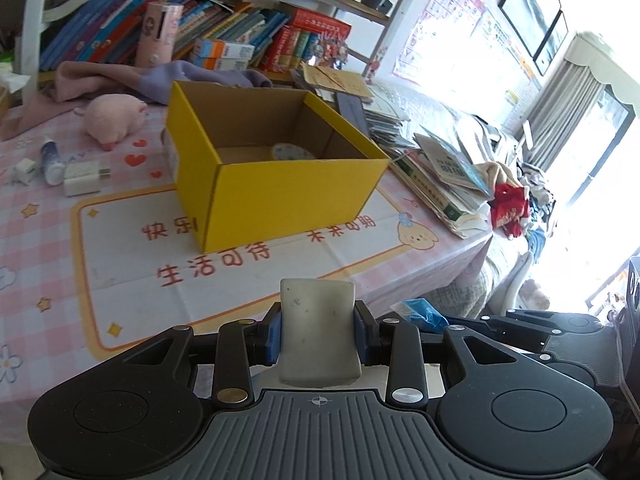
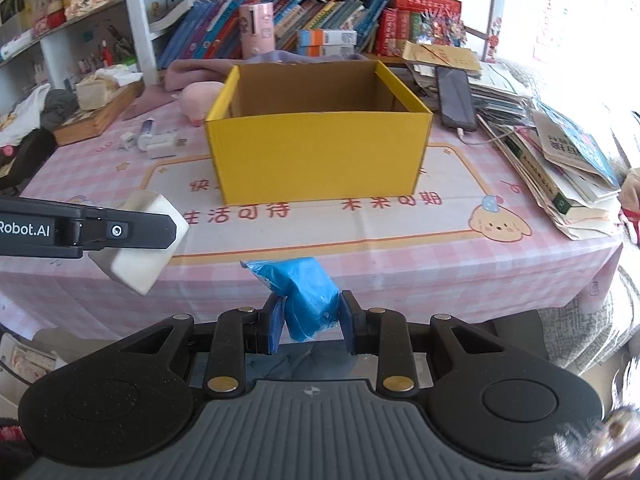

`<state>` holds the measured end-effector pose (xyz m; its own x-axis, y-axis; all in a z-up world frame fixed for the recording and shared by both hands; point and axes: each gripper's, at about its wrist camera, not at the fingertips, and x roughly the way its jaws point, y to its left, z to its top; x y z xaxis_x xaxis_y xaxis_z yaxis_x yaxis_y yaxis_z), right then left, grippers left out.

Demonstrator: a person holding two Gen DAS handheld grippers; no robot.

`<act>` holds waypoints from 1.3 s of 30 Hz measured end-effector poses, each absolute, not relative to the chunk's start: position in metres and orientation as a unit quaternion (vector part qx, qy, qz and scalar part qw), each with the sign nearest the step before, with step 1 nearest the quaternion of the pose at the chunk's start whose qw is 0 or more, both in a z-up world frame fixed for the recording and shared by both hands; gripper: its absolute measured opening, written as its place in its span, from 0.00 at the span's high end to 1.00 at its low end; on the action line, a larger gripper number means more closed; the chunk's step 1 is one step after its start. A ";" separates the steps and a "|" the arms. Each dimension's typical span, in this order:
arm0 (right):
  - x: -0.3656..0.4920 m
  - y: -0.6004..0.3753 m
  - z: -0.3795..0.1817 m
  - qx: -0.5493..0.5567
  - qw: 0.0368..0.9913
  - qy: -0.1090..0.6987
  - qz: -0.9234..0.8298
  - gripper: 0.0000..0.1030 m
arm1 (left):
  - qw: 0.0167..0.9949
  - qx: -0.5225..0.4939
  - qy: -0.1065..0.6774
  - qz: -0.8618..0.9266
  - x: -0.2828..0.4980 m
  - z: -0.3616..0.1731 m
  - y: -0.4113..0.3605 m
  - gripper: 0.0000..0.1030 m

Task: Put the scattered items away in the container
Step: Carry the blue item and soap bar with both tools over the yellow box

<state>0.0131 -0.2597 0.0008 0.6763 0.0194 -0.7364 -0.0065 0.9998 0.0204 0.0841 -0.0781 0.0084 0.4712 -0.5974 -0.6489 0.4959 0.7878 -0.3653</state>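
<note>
The bench [image 2: 400, 264] wears a pink checked cloth with a printed panel in its middle. A yellow cardboard box [image 2: 320, 156] stands on that panel toward the far edge. A pink plush pig [image 1: 110, 118], a small tube [image 1: 51, 160] and white chargers [image 1: 82, 178] lie near the far left corner. A heap of books [image 2: 568, 172] and a phone [image 2: 456, 98] crowd the right edge

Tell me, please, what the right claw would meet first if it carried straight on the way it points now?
Probably the yellow box: it sits dead ahead of the right claw, which is shut on a blue packet. Only bare tablecloth lies between, though pointing downward it might touch that first; depth is unclear.
</note>
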 end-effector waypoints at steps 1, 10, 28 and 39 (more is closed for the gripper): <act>0.014 -0.263 0.000 0.009 0.915 0.404 0.004 0.74 | 0.854 -0.062 0.404 -0.323 0.086 0.008 -0.082 0.68; 0.033 -0.294 -0.002 0.020 0.915 0.404 -0.012 0.74 | 0.854 -0.044 0.391 -0.341 0.108 0.013 -0.114 0.68; 0.144 -0.348 0.055 0.000 0.953 0.300 0.050 0.74 | 0.919 -0.006 0.280 -0.276 0.201 0.068 -0.150 0.68; 0.248 -0.357 0.032 -0.053 0.936 0.321 0.132 0.74 | 0.910 0.056 0.348 -0.216 0.258 0.014 -0.176 0.68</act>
